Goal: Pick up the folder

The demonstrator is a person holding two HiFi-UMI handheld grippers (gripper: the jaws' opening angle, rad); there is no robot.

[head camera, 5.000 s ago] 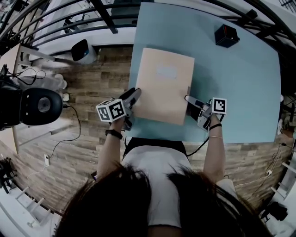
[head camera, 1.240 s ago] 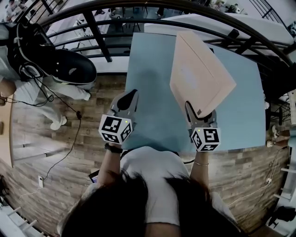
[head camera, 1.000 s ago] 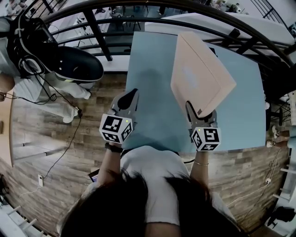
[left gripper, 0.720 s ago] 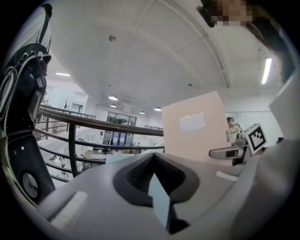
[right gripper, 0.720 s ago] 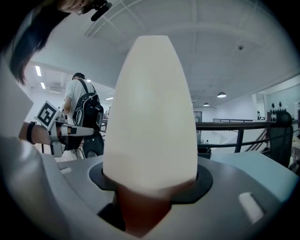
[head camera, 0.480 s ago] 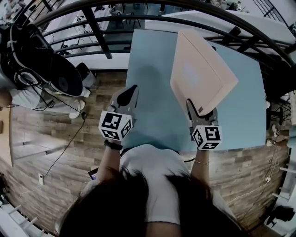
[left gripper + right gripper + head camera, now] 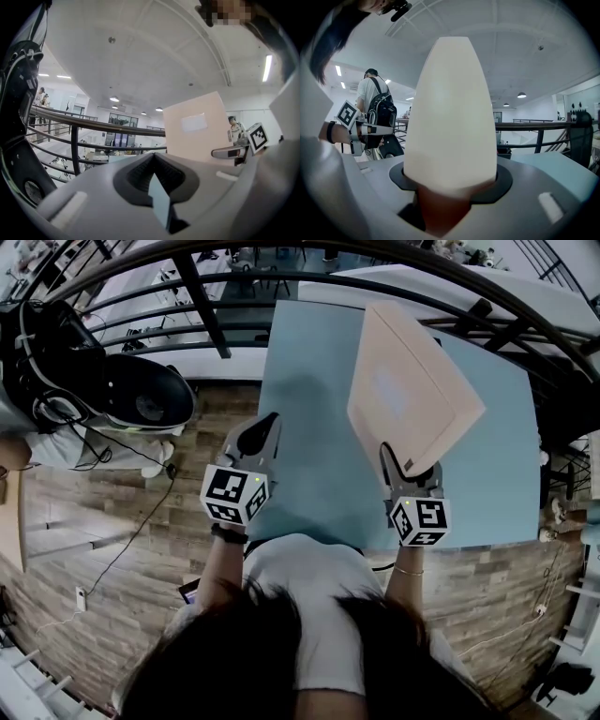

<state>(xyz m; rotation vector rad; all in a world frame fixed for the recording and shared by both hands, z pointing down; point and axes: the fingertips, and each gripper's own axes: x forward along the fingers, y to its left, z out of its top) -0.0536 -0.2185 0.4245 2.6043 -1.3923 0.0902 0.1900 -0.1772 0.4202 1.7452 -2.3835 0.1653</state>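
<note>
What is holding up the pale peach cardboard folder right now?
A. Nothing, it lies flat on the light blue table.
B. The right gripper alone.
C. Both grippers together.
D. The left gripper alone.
B: the right gripper clamps the near corner of the pale peach folder, which is tilted up off the light blue table; the left gripper is shut on nothing.

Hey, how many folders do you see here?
1. The folder is held up off the table, tilted, its near corner clamped in the right gripper. No other shows, though it hides part of the table behind it.
</note>
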